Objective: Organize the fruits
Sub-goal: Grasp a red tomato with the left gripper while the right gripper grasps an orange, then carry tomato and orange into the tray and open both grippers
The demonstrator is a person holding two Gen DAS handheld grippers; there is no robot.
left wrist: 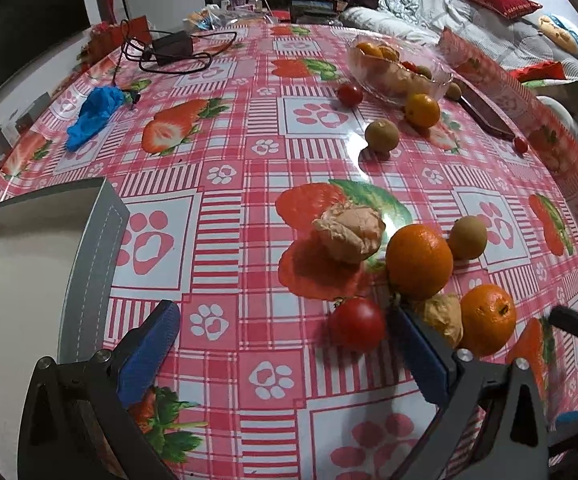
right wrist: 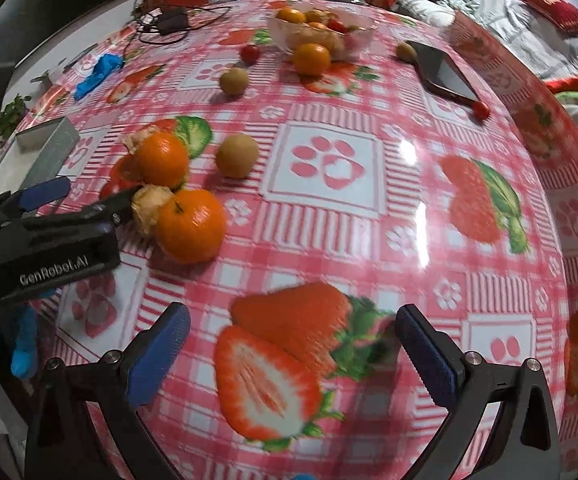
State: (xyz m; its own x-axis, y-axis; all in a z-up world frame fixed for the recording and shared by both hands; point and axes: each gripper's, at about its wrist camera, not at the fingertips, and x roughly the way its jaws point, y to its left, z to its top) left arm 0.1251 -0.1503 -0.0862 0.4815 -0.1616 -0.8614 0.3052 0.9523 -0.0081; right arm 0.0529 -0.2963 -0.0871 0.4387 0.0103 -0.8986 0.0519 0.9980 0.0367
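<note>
Beside left gripper (left wrist: 285, 332): tomato (left wrist: 357, 324), oranges | box (left wrist: 89, 248) left | both jaws released

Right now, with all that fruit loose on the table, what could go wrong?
1. The left tool is open beside a tomato that touches an orange and a crumpled husk; closing there could nudge the round neighbours into rolling.
2. A small tomato lies close to the table's edge and might drop off if bumped.
3. The glass bowl already looks heaped, so added fruit may spill.
</note>
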